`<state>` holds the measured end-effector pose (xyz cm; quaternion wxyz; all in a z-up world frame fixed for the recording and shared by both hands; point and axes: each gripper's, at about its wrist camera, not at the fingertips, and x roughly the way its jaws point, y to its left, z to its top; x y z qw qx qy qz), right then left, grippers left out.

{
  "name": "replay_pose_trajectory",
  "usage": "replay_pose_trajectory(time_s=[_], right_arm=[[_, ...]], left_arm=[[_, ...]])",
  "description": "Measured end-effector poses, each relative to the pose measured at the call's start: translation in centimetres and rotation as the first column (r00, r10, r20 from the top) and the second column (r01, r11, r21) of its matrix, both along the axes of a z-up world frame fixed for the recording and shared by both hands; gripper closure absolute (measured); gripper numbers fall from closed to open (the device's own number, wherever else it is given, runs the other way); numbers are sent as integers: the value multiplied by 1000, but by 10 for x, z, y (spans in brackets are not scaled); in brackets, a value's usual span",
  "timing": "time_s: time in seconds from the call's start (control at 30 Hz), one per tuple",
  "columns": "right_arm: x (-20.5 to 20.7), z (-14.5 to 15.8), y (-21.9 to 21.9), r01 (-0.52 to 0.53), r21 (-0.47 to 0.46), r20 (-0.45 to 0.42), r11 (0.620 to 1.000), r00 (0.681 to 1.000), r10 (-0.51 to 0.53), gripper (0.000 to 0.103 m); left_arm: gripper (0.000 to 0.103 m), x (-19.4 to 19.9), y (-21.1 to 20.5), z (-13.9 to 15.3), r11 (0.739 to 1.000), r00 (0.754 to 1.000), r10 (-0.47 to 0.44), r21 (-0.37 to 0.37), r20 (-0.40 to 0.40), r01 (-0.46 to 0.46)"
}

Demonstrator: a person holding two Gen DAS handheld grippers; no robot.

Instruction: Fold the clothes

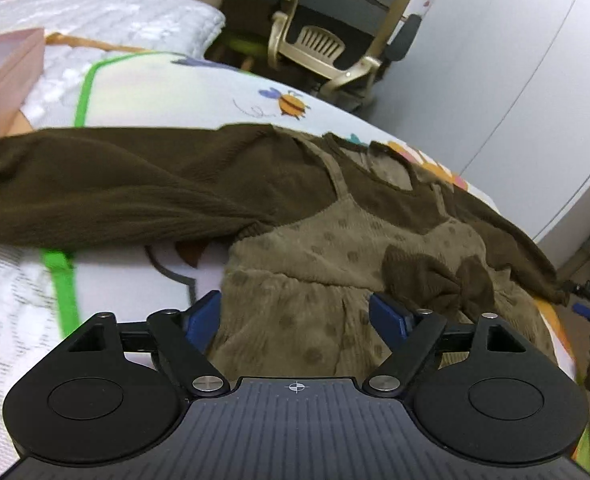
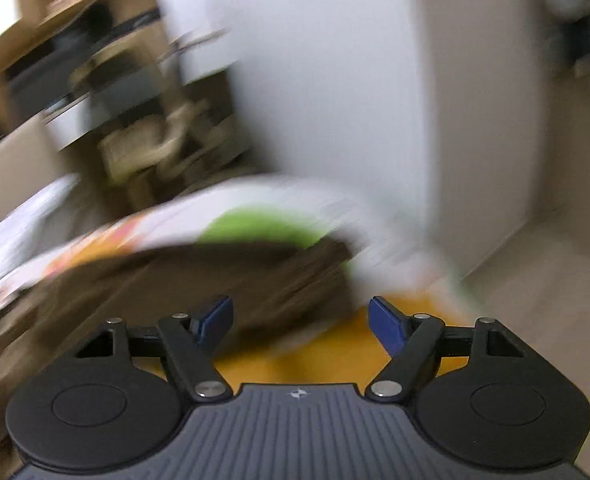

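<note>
A child's dress (image 1: 295,280) lies spread on the bed: a tan dotted pinafore front with a dark brown bow (image 1: 439,276) over a dark brown knit top. One long sleeve (image 1: 95,192) stretches to the left. My left gripper (image 1: 297,314) hovers open just above the dotted skirt, its blue pads (image 1: 205,312) apart and not pressing the cloth. The right wrist view is heavily blurred. There my right gripper (image 2: 301,318) stands open with nothing between its pads, just short of a dark brown piece of the garment (image 2: 231,276) near the bed's edge.
The bed cover (image 1: 175,92) is white with a bee print and green stripes. A pink box (image 1: 3,80) stands at the far left and a white quilt (image 1: 115,16) behind it. A desk chair (image 1: 327,32) and white wardrobe (image 1: 515,80) stand beyond the bed. Floor (image 2: 555,300) lies to the right.
</note>
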<state>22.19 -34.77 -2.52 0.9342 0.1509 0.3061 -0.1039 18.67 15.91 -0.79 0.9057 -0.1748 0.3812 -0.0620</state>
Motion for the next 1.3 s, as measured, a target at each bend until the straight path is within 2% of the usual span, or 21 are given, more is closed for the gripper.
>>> replay_pose_trajectory(time_s=[0.03,0.1,0.13,0.2,0.23,0.27,0.37,0.47,0.53,0.63,0.73,0.77,0.87,0.93,1.0,1.07,1.1,1.17,1.23,1.3], right_arm=[[7,-3,-7,25,-20,-2,999,1000,-25,27],[28,-14,-23,19,25,-50,999,999,-18,29],[36,-18,-29,2,78,-51,997,999,2,50],[52,-18,-35,-35,142,-40,989,998,40,82],[58,-12,-33,-55,146,-20,988,998,59,91],[62,0,-28,-81,110,23,991,997,79,96],[69,47,-14,-134,-18,171,991,976,135,96],[83,78,-13,-128,-125,220,984,963,153,97],[99,79,-14,-107,-189,177,976,974,142,97],[123,57,-13,-118,-247,30,962,991,129,97],[135,35,-10,-124,-259,-102,958,990,101,95],[132,34,-7,-109,-270,-95,957,992,86,94],[110,49,33,-125,-403,26,907,989,148,76],[97,62,64,-145,-487,97,861,971,219,51],[98,74,104,-240,-500,100,832,938,331,47],[103,82,145,-385,-458,71,802,883,464,46],[110,83,161,-485,-376,33,790,844,535,46],[135,73,191,-625,-152,-36,765,777,628,49],[157,52,220,-667,-7,-98,745,742,663,63],[168,30,247,-685,38,-156,727,715,682,63]], left_arm=[[12,2,-4,0,1000,1000,-4,5,5,4],[12,4,-9,2,1000,1000,-8,3,20,8],[12,4,-11,4,1000,999,-8,3,33,8],[11,2,-14,9,1000,998,-5,11,60,5],[10,2,-14,12,1000,997,-2,12,73,1],[10,2,-13,13,1000,997,1,8,80,-1],[10,4,-10,11,1000,997,19,-5,79,-18],[9,7,-5,4,999,997,46,-31,63,-44],[9,7,-2,0,997,997,53,-52,54,-50],[9,5,0,-1,997,997,52,-61,59,-48],[9,2,-1,11,999,993,23,-40,112,-19],[9,1,-3,16,1000,991,9,-30,134,-5],[8,4,-12,27,998,981,-47,-20,189,52],[7,7,-24,22,994,975,-91,-39,201,101],[7,11,-38,15,987,970,-133,-61,206,148],[7,13,-51,7,978,961,-174,-75,213,194],[7,11,-57,2,975,956,-193,-66,220,212],[7,7,-70,-7,969,943,-238,-14,231,248],[6,4,-80,-13,962,934,-273,46,229,270],[5,2,-81,-15,959,929,-284,52,236,280]])
